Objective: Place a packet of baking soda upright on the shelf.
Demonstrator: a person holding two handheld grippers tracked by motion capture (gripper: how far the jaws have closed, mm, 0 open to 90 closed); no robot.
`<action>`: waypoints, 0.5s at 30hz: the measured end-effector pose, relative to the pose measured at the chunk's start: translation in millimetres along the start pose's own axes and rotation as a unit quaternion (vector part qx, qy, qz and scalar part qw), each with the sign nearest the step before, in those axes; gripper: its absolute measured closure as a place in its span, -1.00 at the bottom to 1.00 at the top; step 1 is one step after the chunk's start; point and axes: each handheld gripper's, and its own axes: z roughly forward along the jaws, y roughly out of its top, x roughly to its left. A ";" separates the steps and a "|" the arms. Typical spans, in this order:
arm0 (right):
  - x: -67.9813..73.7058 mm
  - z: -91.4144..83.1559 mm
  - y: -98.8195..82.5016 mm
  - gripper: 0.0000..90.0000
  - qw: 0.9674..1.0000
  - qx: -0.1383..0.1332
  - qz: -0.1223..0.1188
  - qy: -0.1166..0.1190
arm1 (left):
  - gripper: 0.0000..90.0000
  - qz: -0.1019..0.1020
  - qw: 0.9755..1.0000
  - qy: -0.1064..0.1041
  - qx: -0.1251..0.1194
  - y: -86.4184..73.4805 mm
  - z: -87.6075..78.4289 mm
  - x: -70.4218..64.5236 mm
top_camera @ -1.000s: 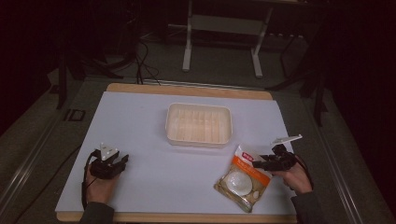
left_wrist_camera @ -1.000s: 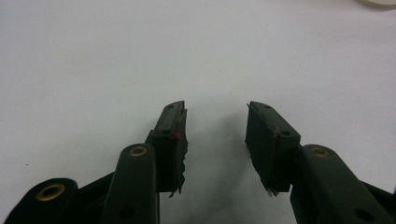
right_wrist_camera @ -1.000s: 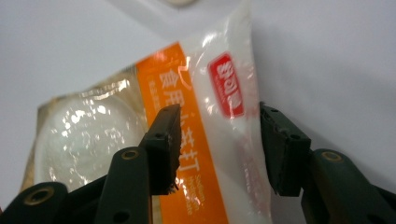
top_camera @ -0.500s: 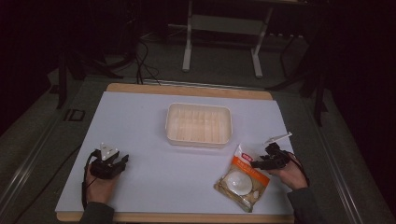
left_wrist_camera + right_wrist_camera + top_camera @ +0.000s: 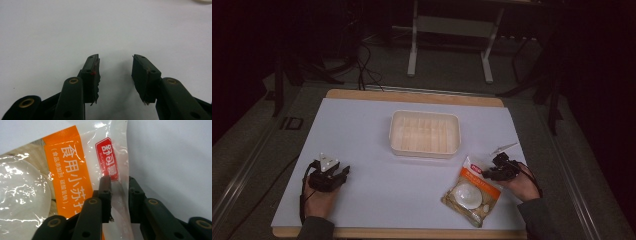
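Now we are at the grabbing step: our right tongs (image 5: 117, 192) are taking hold of the snack bag (image 5: 472, 190). The bag lies flat on the white bench (image 5: 377, 200), near the front right corner, just in front of the empty cream tray (image 5: 425, 133).

Our right tongs have just been closing, and the clear edge of the bag, by its red label (image 5: 108, 158), sits between the jaws. A small gap shows there, so we cannot tell if they squeeze the plastic tight yet.

Our left tongs (image 5: 115, 75) rest low over the bare bench at the front left, well apart from the bag. They stand apart and hold nothing.

Next, we think, we must pinch all the way, then lift slowly, because the thin slippery edge could slide out.
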 end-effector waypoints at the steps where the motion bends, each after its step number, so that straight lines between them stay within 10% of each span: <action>1: 0.9 0.1 1.2 0.77 1.000 0.005 -0.003 -0.004 | 0.27 0.000 1.000 0.000 0.000 0.0 0.0 0.0; 15: 4.0 -0.1 10.6 1.00 0.999 0.040 -0.018 -0.009 | 0.27 -0.002 1.000 -0.001 0.000 0.0 0.1 0.2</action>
